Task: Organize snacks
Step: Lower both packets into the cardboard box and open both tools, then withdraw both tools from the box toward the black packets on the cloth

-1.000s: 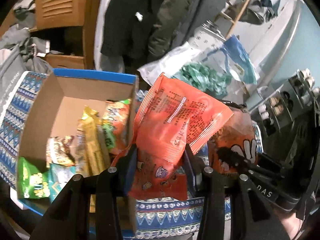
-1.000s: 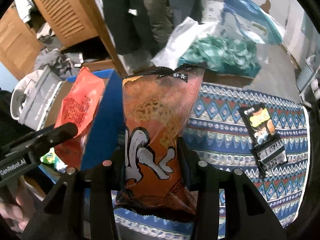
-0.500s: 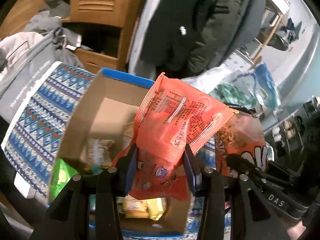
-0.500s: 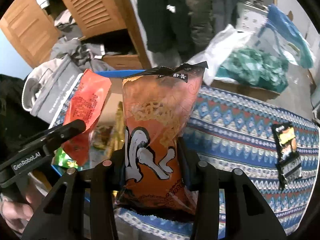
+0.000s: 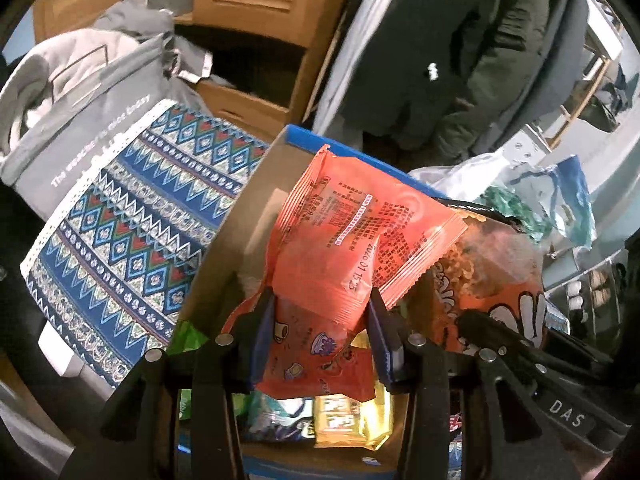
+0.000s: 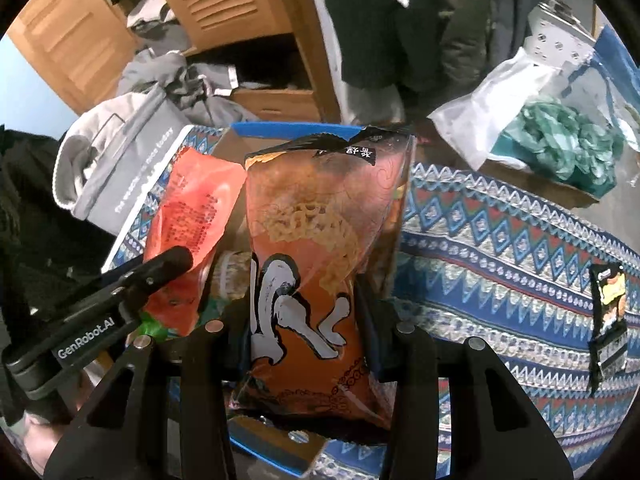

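Your left gripper (image 5: 322, 334) had its fingers (image 5: 262, 326) closed on the red snack packet (image 5: 352, 240), which hung above the open cardboard box (image 5: 224, 248) with other snacks lying inside. Your right gripper (image 6: 304, 340) pinched the orange noodle snack bag (image 6: 316, 248) just right of it, over the box's right side. A small black packet (image 6: 608, 312) lay on the patterned surface (image 6: 500, 260), far right.
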Available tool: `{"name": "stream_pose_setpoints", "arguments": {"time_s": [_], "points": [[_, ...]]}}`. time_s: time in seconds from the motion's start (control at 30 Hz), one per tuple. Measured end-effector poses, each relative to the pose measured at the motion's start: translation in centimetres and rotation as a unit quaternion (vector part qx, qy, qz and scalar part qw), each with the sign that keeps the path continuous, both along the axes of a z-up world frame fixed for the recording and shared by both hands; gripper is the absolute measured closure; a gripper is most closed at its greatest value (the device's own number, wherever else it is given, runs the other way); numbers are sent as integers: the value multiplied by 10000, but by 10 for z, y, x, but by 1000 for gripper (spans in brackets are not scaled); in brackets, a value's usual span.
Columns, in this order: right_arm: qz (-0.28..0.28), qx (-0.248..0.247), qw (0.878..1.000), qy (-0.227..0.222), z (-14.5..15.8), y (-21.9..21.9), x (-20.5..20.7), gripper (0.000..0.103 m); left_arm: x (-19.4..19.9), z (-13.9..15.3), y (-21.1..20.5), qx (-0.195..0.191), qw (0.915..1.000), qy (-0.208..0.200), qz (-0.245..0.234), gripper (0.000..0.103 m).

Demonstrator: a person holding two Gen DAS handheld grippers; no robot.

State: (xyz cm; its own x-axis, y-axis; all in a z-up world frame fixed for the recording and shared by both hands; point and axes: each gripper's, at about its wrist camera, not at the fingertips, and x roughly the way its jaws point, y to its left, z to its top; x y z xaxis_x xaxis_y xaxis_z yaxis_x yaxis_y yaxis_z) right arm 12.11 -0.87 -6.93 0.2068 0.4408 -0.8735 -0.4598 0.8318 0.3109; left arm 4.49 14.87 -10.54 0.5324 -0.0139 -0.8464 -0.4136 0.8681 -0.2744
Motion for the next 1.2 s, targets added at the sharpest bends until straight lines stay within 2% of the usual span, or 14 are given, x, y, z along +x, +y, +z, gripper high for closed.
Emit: {"name": "stream_pose_setpoints", "arguments": {"time_s": [0.17,0.23,0.33,0.4,0.53,0.6,1.2], "points": [[150,58,9998,142,-7,12,-1,57,-2,-7,8,-56,9997,139,179,55],[155,66,9998,61,-4,13,-2,56,-2,-5,7,-28,9997,125,186,54],[140,78,9998,-72,3,11,-2,45,-2,-1,6,50,9998,121,168,49],[120,57,9998,-157,7,9,-2,45,-2,2,3,146,9996,137,174,46],[74,19,9996,-265,15,1,-1,42,-2,10,-8,334,9994,109,23,38],[10,-20,9994,-341,18,-6,0,37,-1,13,-13,389,9992,92,-33,37],[-538,-251,9963,-624,30,-98,3,32,15,38,-102,862,9917,3,-952,32]]}}
